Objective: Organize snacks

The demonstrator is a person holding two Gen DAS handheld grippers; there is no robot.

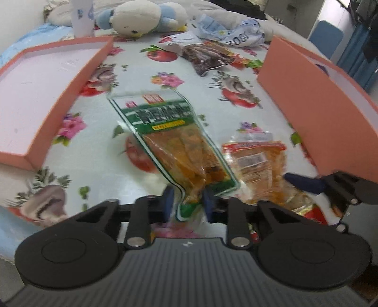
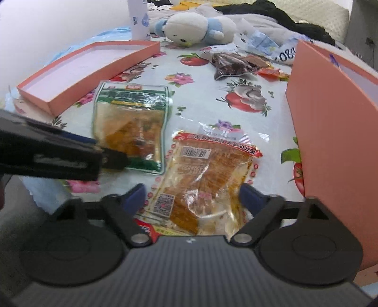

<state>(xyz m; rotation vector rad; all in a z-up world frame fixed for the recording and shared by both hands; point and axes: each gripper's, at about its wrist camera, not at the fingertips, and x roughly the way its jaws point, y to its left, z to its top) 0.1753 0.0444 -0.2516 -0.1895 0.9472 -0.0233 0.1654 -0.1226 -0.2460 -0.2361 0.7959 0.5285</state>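
Note:
My left gripper (image 1: 187,200) is shut on the near end of a green-labelled snack packet (image 1: 170,134), which also shows in the right wrist view (image 2: 130,122) with the left gripper (image 2: 122,160) at its near edge. A red-labelled snack packet (image 2: 205,179) lies between the open fingers of my right gripper (image 2: 192,197); it also shows in the left wrist view (image 1: 257,160), where the right gripper (image 1: 304,184) sits at its right. A dark snack packet (image 1: 205,56) lies farther back.
A shallow pink box lid (image 1: 35,99) lies at the left on the flowered tablecloth (image 1: 146,78). A taller pink box (image 1: 314,111) stands at the right. A plush toy (image 1: 139,19), a white bottle (image 1: 81,16) and crumpled wrappers (image 1: 226,30) lie at the back.

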